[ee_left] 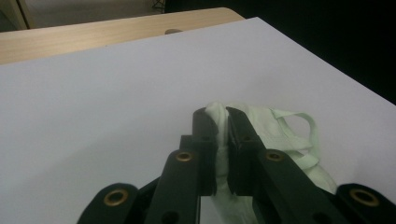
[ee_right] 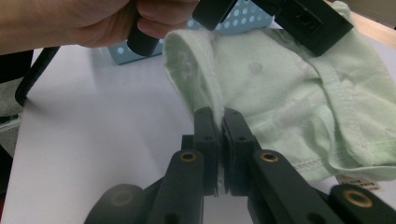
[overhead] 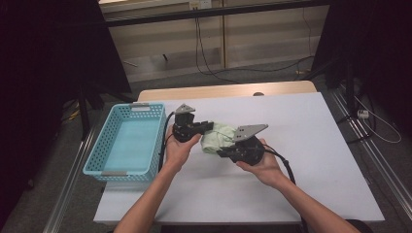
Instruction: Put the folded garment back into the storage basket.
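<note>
High view: both claws, left claw [overhead: 210,127] and right claw [overhead: 224,151], pinch the green garment [overhead: 216,137] on the counter [overhead: 301,145]. Folding looks barely begun, and the blue basket [overhead: 127,144] waits, seemingly empty.

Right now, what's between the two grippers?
The green cloth stretches between them. The left gripper pinches one edge and the right gripper pinches another; the high view shows it best.

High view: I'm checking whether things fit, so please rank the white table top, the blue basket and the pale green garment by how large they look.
1. White table top
2. Blue basket
3. Pale green garment, bunched and partly hidden by the grippers, so its true size is unsure.
</note>
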A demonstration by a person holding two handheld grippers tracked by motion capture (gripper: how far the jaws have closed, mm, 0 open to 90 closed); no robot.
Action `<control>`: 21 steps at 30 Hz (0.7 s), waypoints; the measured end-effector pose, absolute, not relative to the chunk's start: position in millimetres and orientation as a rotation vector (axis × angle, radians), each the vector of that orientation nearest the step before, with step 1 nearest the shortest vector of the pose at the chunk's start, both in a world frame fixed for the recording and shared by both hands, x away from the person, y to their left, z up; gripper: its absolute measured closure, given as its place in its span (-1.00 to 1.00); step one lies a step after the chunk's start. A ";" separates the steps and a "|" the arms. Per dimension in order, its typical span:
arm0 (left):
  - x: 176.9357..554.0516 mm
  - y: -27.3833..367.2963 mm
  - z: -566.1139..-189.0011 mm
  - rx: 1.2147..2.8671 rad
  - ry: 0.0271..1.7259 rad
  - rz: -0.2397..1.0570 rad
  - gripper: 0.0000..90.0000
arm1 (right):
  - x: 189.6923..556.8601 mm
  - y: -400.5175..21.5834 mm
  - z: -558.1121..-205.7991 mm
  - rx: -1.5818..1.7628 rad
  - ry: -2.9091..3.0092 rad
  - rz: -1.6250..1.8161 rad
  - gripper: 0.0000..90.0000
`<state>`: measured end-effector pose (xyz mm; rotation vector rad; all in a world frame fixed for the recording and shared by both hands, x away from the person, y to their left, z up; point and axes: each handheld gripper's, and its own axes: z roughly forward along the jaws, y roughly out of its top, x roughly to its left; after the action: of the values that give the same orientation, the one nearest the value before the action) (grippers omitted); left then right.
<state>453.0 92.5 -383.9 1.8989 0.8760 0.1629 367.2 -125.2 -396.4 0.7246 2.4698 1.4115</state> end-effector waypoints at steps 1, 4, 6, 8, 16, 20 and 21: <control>453.5 94.3 -382.8 1.890 0.877 0.162 0.86 | 367.3 -124.5 -395.1 0.723 2.467 1.416 0.93; 454.1 97.6 -381.0 1.885 0.882 0.168 0.86 | 368.4 -122.6 -390.9 0.717 2.458 1.432 0.93; 453.7 99.7 -379.4 1.890 0.876 0.176 0.86 | 369.3 -119.9 -388.5 0.704 2.460 1.435 0.93; 453.2 102.1 -377.4 1.889 0.875 0.177 0.86 | 369.6 -117.1 -387.3 0.694 2.461 1.443 0.93; 452.8 113.0 -371.9 1.873 0.879 0.192 0.86 | 371.4 -109.3 -384.7 0.689 2.453 1.468 0.93; 453.0 118.3 -369.2 1.859 0.887 0.199 0.86 | 373.4 -104.4 -379.7 0.671 2.449 1.480 0.93; 453.0 118.3 -369.2 1.859 0.887 0.199 0.86 | 373.7 -103.3 -378.9 0.668 2.449 1.481 0.93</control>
<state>453.0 118.3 -369.2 1.8589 0.8865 0.1986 373.7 -103.3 -378.9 0.6675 2.4489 1.4814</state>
